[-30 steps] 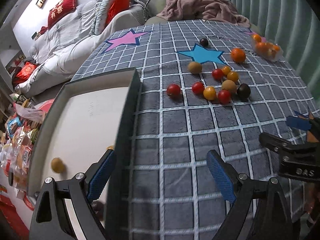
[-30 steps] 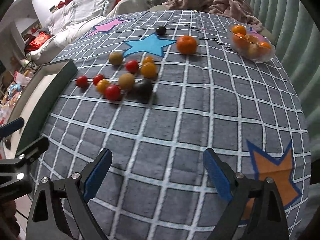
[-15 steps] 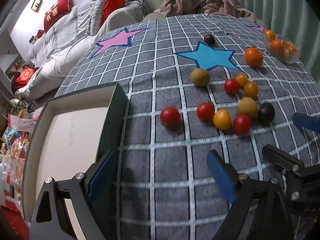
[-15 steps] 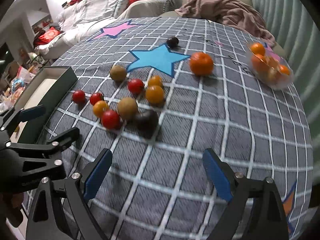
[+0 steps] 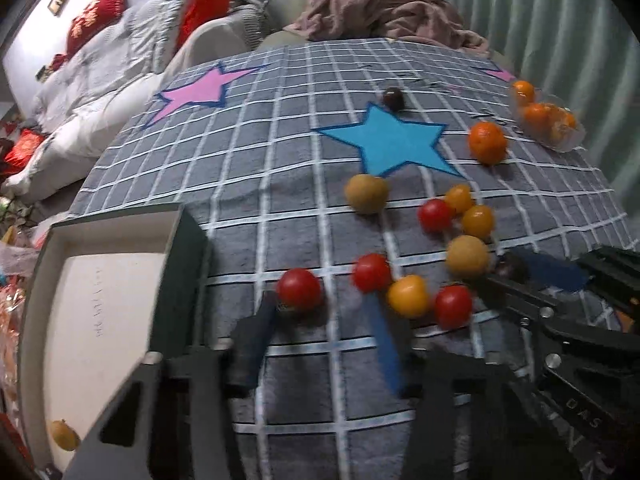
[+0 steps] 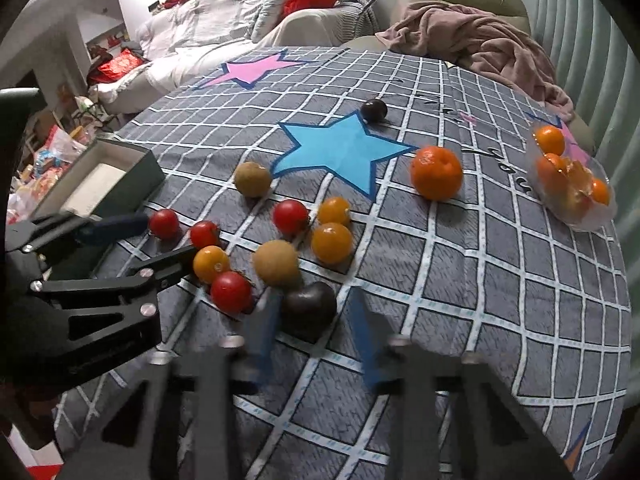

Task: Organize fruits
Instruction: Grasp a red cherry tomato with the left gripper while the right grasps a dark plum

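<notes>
Several small fruits lie in a cluster on the grey checked cloth: red tomatoes, yellow ones, brown round fruits and dark plums. My left gripper (image 5: 320, 312) is open, its fingers either side of the leftmost red tomato (image 5: 300, 289), which sits at the tips. My right gripper (image 6: 312, 308) is open around a dark plum (image 6: 308, 304). A green box (image 5: 186, 264) with a white inside stands at the left and holds one yellow fruit (image 5: 64, 435). The left gripper also shows in the right wrist view (image 6: 160, 240).
A large orange (image 6: 437, 173) and a clear bag of oranges (image 6: 572, 184) lie at the far right. Another dark plum (image 6: 374, 111) sits beyond the blue star (image 6: 340, 152). A sofa with a pink blanket (image 6: 472, 44) stands behind the table.
Both grippers have moved forward to the fruit cluster and their fingers have narrowed. The left now reaches the leftmost red tomato, the right brackets the dark plum.
</notes>
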Available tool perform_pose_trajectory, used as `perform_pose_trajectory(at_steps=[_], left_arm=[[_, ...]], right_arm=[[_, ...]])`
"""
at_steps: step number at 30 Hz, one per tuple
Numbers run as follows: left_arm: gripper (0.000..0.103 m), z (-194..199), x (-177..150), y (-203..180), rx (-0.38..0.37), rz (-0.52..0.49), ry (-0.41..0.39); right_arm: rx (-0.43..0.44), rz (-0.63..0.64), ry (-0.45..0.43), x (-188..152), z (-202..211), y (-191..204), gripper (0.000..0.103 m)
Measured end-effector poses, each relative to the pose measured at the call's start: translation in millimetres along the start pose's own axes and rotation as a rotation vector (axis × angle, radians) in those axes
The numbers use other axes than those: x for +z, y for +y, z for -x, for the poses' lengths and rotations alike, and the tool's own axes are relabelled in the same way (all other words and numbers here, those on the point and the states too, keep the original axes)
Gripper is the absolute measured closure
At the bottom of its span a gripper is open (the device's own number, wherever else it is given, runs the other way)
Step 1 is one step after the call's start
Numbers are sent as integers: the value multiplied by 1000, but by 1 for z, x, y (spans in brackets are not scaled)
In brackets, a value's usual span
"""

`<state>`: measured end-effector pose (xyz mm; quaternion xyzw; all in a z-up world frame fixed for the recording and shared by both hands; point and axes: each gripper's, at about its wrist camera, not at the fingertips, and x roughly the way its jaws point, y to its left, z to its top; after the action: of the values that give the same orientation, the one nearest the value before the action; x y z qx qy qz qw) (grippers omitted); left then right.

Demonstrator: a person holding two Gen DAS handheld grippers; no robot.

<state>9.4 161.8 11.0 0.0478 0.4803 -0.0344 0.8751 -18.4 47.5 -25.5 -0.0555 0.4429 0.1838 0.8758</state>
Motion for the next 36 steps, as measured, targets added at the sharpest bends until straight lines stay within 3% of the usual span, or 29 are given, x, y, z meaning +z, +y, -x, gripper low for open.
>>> perform_pose_trajectory(at_steps=[2, 3, 13, 19, 27, 28, 31, 33, 36], left_arm=[[85, 2, -2, -5, -4, -20, -2], [88, 3, -4, -7, -11, -24, -3], [89, 22, -33, -5, -22, 13, -10], [88, 21, -32, -6, -4, 19, 0], [88, 21, -28, -27, -39, -1, 2], [84, 21, -28, -29, -43, -4, 3], [9, 25, -29, -34, -45, 11, -24], [9, 30, -29, -35, -36, 24, -58], [9, 22, -25, -41, -26, 22, -22]], right_arm=[[12, -21, -4, -5, 4, -2, 74], [21, -34, -4, -8, 6, -3, 74], [52, -122, -11, -47, 35, -17, 74], [59, -154, -20, -58, 43, -23, 74], [67, -171, -24, -63, 46, -29, 74], [65, -171, -25, -64, 47, -30, 74], [55, -168, -28, -66, 49, -32, 74], [53, -171, -32, -67, 50, -34, 74], [55, -175, -32, -68, 51, -36, 74]])
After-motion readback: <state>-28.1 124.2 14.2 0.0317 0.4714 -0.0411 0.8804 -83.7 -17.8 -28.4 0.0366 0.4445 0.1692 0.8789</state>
